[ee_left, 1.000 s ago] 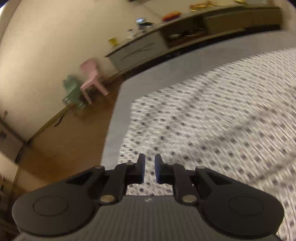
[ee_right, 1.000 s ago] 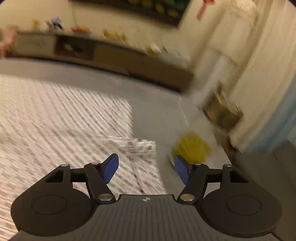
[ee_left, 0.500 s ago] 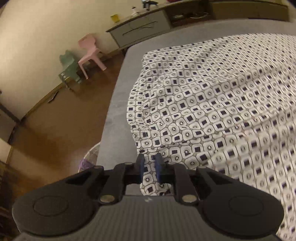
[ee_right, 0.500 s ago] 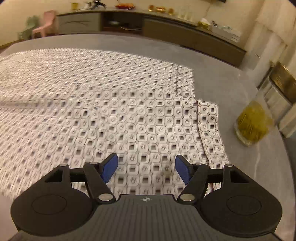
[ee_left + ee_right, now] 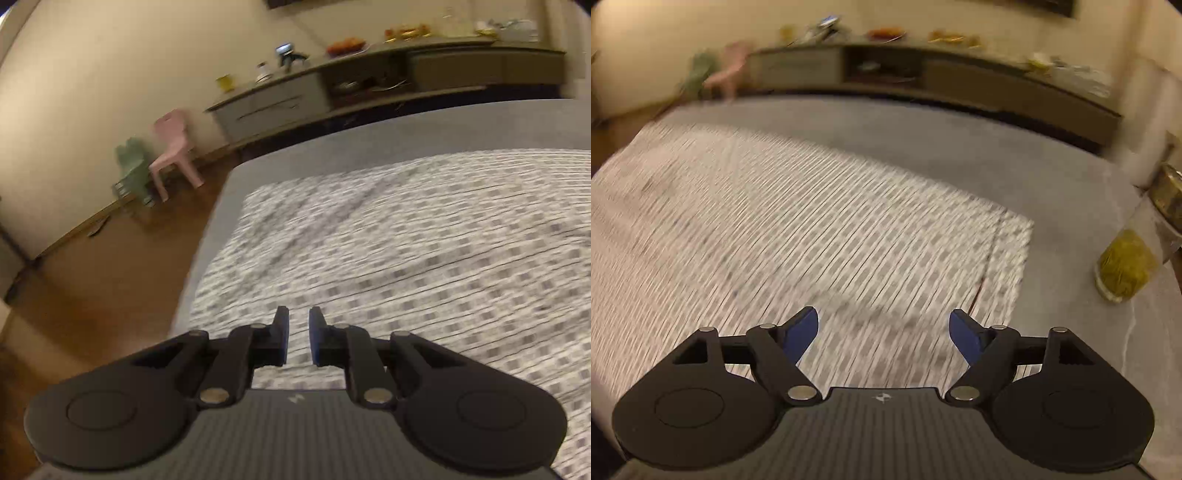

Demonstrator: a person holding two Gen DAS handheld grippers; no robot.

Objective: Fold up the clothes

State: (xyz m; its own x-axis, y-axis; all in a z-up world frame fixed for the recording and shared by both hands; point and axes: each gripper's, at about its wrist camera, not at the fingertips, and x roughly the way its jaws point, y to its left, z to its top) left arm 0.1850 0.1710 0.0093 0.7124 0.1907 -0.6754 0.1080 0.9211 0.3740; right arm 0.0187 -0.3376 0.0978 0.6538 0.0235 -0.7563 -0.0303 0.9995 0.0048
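Both tools are matt black plastic of the same build. The left tongs [image 5: 298, 325] have two short fingers with blue inner pads; each finger hangs on a slanted link bar with a silver rivet at the near end and a smaller one at the far end. Outside the links sit two broad rounded lobes, each with a shallow circular recess, and triangular cut-outs in the arms. Between the lobes lies a dark ribbed panel with a small pale logo at its far edge. The right tongs [image 5: 883, 326] match, their blue pads [image 5: 803, 330] plainly visible.
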